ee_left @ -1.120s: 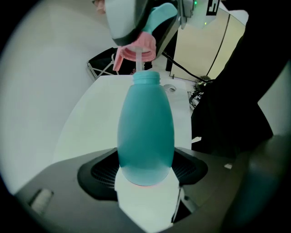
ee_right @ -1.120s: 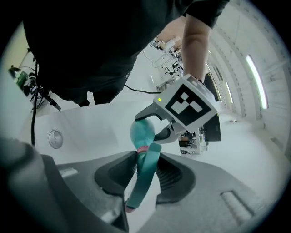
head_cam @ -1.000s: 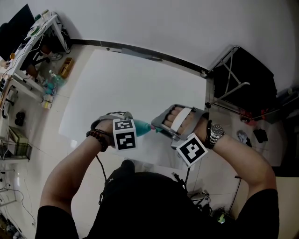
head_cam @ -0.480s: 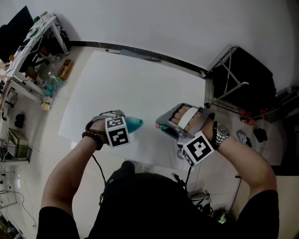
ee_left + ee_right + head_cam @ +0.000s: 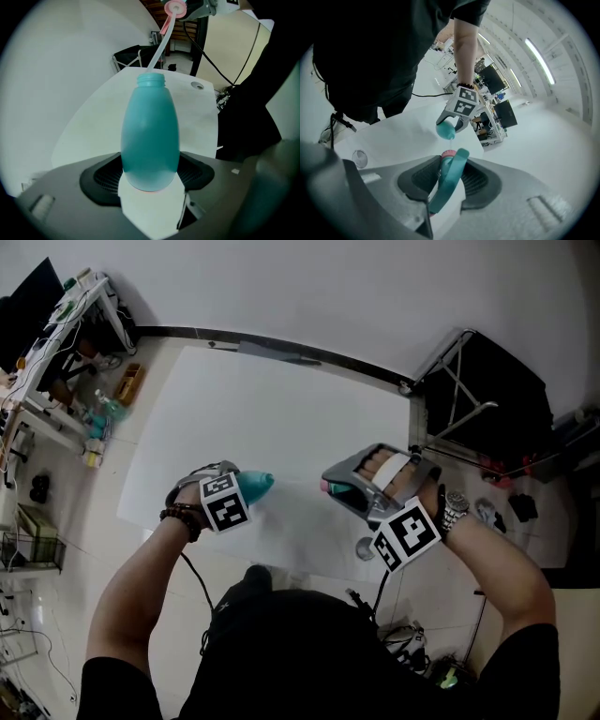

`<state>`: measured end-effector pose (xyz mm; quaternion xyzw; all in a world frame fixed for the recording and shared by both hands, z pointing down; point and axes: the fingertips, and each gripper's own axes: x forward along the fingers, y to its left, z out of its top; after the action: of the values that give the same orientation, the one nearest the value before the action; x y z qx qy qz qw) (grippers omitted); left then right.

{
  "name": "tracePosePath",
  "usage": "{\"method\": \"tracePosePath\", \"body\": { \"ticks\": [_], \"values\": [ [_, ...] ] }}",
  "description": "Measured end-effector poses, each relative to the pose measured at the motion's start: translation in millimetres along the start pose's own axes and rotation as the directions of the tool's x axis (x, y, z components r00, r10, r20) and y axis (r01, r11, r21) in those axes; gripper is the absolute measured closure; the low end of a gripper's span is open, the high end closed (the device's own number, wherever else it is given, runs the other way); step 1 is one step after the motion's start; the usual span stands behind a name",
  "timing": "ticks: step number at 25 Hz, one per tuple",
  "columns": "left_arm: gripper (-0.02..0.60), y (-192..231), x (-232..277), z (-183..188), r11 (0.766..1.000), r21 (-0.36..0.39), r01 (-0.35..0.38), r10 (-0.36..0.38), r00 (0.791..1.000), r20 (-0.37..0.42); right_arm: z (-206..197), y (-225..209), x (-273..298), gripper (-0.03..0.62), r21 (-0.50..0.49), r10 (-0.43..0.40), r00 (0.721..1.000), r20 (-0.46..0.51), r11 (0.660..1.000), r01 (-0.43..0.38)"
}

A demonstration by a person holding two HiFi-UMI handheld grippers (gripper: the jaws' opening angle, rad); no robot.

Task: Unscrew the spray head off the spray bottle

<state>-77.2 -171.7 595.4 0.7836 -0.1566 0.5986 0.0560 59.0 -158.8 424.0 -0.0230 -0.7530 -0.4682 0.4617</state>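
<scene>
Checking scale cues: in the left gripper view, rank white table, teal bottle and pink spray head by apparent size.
Largest first:
white table
teal bottle, enlarged by nearness to camera
pink spray head, farther away

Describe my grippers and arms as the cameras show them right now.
The left hand-held gripper and right hand-held gripper are grey with black ribbed pads, each carrying a black-and-white marker cube. Worn: beaded bracelet left, metal watch right, black short sleeves.

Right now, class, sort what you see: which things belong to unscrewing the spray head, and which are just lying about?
Job in hand: teal bottle; spray head, already off the bottle.
Lying about: small round disc on the table; black folding frame; cluttered desk.
</scene>
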Motion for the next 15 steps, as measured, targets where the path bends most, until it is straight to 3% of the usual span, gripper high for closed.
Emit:
{"method": "tracePosePath", "body": {
  "ticks": [10,15],
  "values": [
    [0.199,14.2,5.4,-5.4,0.993,-0.118,-0.014,0.021,0.998,0.055,-10.4,-2.0,2.6,0.476,0.168,-0.017,1.000,0.011,0.986,0.015],
    [0.199,20.7,6.4,-4.7,0.983,-0.185,-0.016,0.034,0.995,0.095,-17.8,-7.7,10.6,0.476,0.321,-0.050,0.999,0.004,0.946,0.047]
  ]
}}
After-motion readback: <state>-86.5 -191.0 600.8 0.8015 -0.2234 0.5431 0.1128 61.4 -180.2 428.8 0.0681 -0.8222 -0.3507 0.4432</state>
